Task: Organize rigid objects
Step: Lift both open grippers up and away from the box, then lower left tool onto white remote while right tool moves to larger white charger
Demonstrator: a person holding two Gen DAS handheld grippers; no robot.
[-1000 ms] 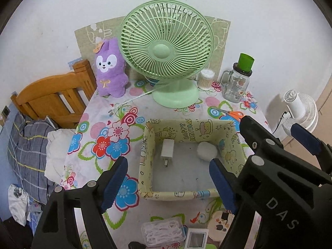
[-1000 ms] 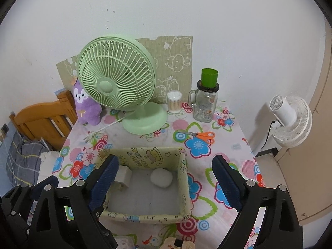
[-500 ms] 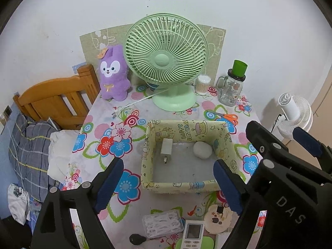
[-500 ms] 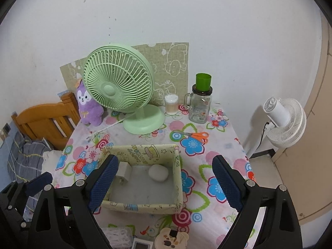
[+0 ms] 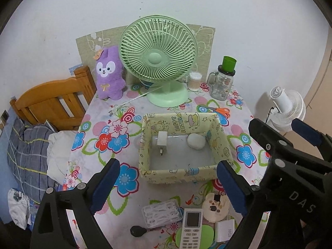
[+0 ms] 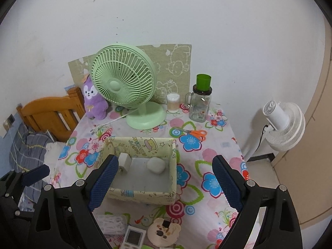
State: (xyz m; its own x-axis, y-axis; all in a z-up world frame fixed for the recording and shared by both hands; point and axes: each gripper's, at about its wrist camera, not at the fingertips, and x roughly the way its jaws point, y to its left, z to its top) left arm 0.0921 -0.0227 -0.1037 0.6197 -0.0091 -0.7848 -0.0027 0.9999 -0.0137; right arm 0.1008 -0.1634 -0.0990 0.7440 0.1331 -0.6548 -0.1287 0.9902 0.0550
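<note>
A yellow cartoon-print fabric box sits mid-table. Inside lie a white charger plug and a white rounded object. Near the front edge lie a clear box of floss picks, a white remote, a round bear-shaped case, a small white box and a black object. My left gripper is open and empty above these. My right gripper is open and empty above the box's front.
A green desk fan, purple plush, cotton-swab jar, glass mug with green cup and orange scissors stand at the back. A wooden headboard is left, a white floor fan right.
Both grippers have pulled back and up from the box. More of the table's front edge shows, with the remote, floss box and bear case coming into view. Both stay open.
</note>
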